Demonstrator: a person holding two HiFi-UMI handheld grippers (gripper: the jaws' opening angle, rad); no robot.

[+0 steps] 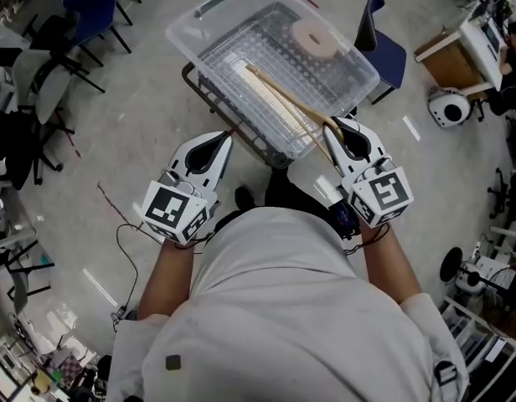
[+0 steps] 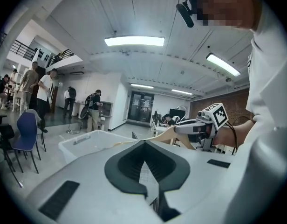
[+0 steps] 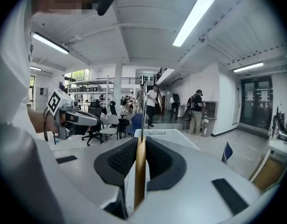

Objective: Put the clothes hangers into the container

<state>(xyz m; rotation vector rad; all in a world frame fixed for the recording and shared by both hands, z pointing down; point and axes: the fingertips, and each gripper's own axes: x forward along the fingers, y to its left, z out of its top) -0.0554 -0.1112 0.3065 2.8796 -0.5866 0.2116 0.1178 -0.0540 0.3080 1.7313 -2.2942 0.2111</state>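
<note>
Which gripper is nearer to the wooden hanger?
Right. The right gripper holds the wooden hanger; the left gripper is apart from it, beside the container.

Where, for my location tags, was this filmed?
Probably an open-plan lab or workshop office: bare concrete floor, a blue chair, long ceiling strip light, and people standing about in the background.
</note>
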